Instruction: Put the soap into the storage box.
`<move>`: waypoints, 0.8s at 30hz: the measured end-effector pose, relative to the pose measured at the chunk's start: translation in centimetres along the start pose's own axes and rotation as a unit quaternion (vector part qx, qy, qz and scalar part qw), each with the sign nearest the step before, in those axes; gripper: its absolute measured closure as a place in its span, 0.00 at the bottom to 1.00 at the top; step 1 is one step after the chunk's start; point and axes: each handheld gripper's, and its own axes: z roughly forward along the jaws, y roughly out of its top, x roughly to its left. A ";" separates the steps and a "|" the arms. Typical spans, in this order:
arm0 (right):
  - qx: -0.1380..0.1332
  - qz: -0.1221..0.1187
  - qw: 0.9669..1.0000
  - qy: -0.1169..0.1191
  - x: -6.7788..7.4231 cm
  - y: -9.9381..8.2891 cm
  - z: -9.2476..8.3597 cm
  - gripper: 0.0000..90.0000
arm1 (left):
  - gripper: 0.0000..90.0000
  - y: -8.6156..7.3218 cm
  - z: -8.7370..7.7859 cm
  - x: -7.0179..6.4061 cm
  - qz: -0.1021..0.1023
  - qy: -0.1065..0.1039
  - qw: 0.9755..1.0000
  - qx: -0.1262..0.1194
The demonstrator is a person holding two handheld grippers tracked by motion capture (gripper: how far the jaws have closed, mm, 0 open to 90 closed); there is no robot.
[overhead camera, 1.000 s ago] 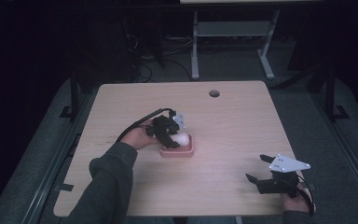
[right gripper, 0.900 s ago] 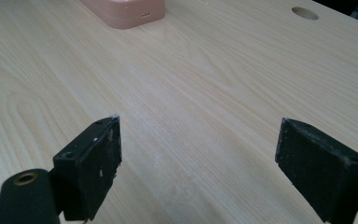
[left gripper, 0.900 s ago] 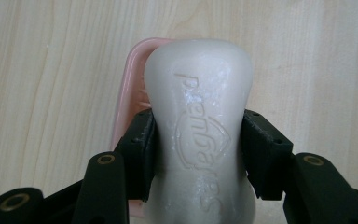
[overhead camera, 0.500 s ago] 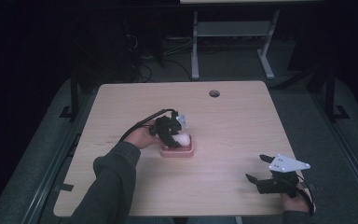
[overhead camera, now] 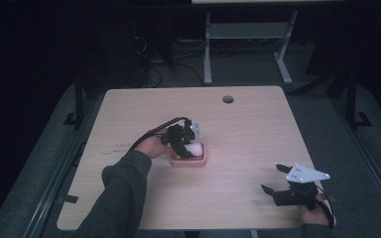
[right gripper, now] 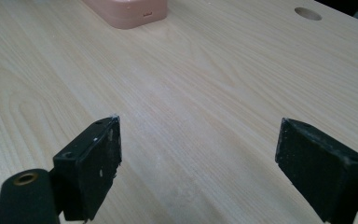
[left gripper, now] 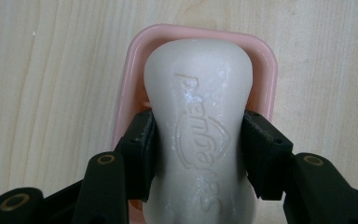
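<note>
From the high view, the table [overhead camera: 258, 134] is a pale wooden top with a round hole [overhead camera: 227, 99] toward its 12 o'clock edge, and the pink dish [overhead camera: 189, 159] sits a little to the 9 o'clock side of the middle. The left gripper [overhead camera: 186, 144] reaches over that dish from 9 o'clock, a dark sleeve [overhead camera: 121, 193] trailing down to the bottom edge, while the right gripper [overhead camera: 290, 191] rests well apart near the 5 o'clock corner, carrying a grey three-cornered plate on top. From up there the soap [overhead camera: 195, 148] is just a small white lump; the left gripper view gives the detail. There the bar of soap [left gripper: 198, 135] is white and waisted, wider at the far end, with raised lettering and a shield-like mark pressed into its top face (the word reads upside down from this camera). The left gripper [left gripper: 198, 151] has its two black jaws clenched on the narrow waist of the bar, one on each flank, and the far end lies over the pink dish [left gripper: 265, 70], whose rounded rim shows around it. The right gripper view shows the right gripper [right gripper: 198, 154] with jaws spread wide over bare wood, the dish [right gripper: 130, 11] at 11 o'clock and the hole [right gripper: 307, 13] at 1 o'clock.
</note>
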 end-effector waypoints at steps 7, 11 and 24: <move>0.000 0.002 1.000 0.001 0.0 0.0 0.0 0.15 | 0.55 0.1 0.5 0.1 -0.001 -0.002 1.000 0.008; 0.000 0.002 1.000 0.001 0.0 0.0 0.0 0.15 | 0.55 0.2 0.7 0.1 0.001 -0.002 1.000 0.009; 0.000 0.000 1.000 0.002 0.0 0.0 0.0 0.15 | 0.55 0.2 1.2 0.3 -0.001 -0.003 1.000 0.016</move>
